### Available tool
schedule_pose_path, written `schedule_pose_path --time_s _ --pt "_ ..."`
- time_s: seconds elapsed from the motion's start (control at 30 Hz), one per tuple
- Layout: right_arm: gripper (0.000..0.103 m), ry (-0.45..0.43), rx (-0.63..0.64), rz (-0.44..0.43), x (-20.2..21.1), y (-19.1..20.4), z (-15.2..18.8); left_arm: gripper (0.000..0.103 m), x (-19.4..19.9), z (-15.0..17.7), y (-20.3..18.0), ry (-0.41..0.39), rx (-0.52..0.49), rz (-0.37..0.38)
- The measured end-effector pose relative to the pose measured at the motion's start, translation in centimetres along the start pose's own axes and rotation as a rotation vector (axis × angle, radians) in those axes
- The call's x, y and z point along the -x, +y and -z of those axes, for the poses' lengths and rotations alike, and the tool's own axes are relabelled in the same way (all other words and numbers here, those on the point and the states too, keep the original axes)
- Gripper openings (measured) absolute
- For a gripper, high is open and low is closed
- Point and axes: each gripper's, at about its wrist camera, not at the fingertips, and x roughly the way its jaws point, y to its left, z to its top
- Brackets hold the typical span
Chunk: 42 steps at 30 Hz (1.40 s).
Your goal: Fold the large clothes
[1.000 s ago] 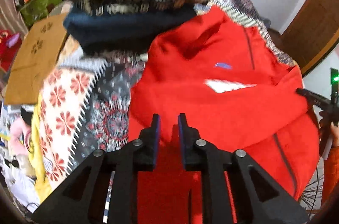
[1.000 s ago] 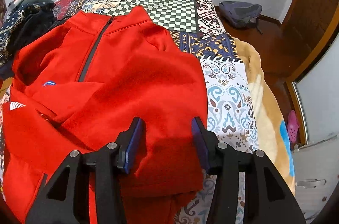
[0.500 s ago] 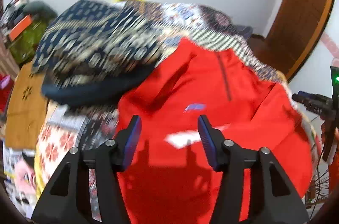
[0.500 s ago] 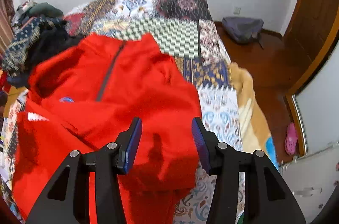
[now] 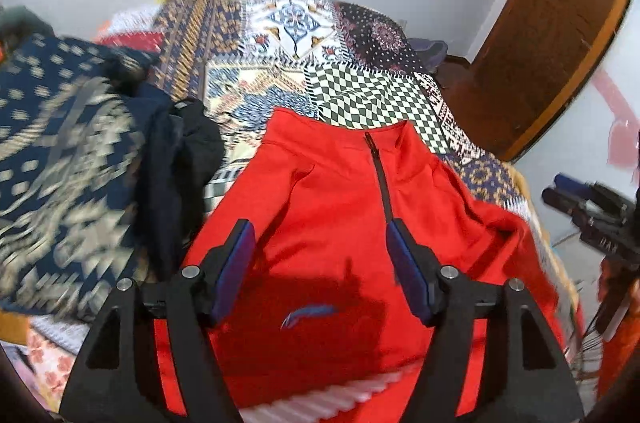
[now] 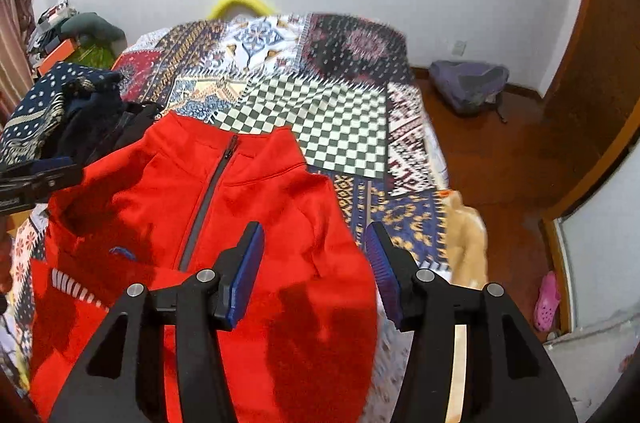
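A red zip-neck jacket point(image 5: 332, 207) lies front up on the patchwork bedspread point(image 5: 352, 95), collar at the far end, with a small blue logo and white stripes low on it. My left gripper point(image 5: 319, 235) hovers above its chest, jaws opening, nothing between them. In the right wrist view the same jacket point(image 6: 256, 207) fills the lower left. My right gripper point(image 6: 314, 235) hangs over the jacket's right side near its edge, jaws open and widening slightly, empty. The right gripper point(image 5: 588, 211) also shows at the left view's right edge, and the left gripper point(image 6: 36, 179) at the right view's left edge.
A heap of dark blue patterned and black clothes point(image 5: 72, 159) lies left of the jacket. The bedspread point(image 6: 320, 127) stretches beyond the collar to the white wall. Right of the bed is wooden floor with a grey bag point(image 6: 468, 87), a pink slipper point(image 6: 546, 297) and a wooden door point(image 5: 540, 43).
My left gripper went from nearly shut to wide open and swung up toward the jacket's collar. My right gripper rose and drew back a little, still empty.
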Motion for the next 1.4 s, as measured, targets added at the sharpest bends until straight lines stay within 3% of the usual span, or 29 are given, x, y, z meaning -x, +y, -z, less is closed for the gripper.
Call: schedule_pose_path --time_s 0.07,0.2,0.33,0.43,0.53,0.67,0.87,1.0,1.03,1.07,1.13,1.2,1.23,1.4 --pt "0.049 0.055 -0.009 -0.037 -1.9 0.0 -1.0 0.067 -2.1 -1.0 0.8 0.046 0.028 0.043" --pt "0.049 0.079 0.023 -0.068 -4.4 0.6 -2.3 0.067 -5.2 -2.8 1.4 0.067 0.055 0.044" --pt "0.049 0.140 0.037 -0.098 -8.3 1.3 -4.0 0.067 -8.1 -4.0 1.8 0.076 0.055 -0.006" --pt "0.049 0.168 0.027 -0.109 -10.8 1.8 -5.0 0.067 -10.7 -4.4 2.4 0.100 0.075 -0.106" --pt "0.049 0.211 0.015 -0.123 -13.7 2.2 -6.0 0.067 -13.2 -4.4 2.7 0.131 0.069 -0.115" --pt "0.049 0.244 0.003 -0.120 -16.6 2.7 -6.6 0.073 -13.7 -4.1 2.7 0.108 0.062 -0.112" --pt "0.050 0.271 0.009 -0.131 -18.9 2.9 -6.2 0.072 -13.7 -4.0 2.3 0.104 -0.002 -0.105" --pt "0.050 0.275 -0.058 -0.173 -19.3 2.0 -5.5 0.053 -13.3 -3.9 2.0 0.078 -0.022 -0.097" --pt "0.046 0.263 -0.069 -0.179 -19.2 1.8 -5.3 0.046 -13.3 -4.0 1.9 0.074 -0.035 -0.099" --pt "0.031 0.251 -0.067 -0.179 -19.0 1.9 -5.2 0.041 -13.3 -3.9 1.6 0.072 -0.054 -0.105" --pt "0.013 0.253 -0.060 -0.182 -18.7 2.2 -5.1 0.034 -13.3 -3.7 1.3 0.071 -0.071 -0.114" --pt "0.008 0.234 -0.029 -0.162 -18.0 2.8 -5.1 0.021 -13.1 -3.4 0.9 0.079 -0.081 -0.107" --pt "0.006 0.221 -0.007 -0.149 -17.4 3.1 -5.1 0.010 -12.9 -3.4 0.8 0.089 -0.072 -0.087" --pt "0.005 0.137 -0.029 -0.168 -12.9 2.5 -5.8 0.006 -10.3 -3.4 0.0 0.085 -0.052 -0.053"
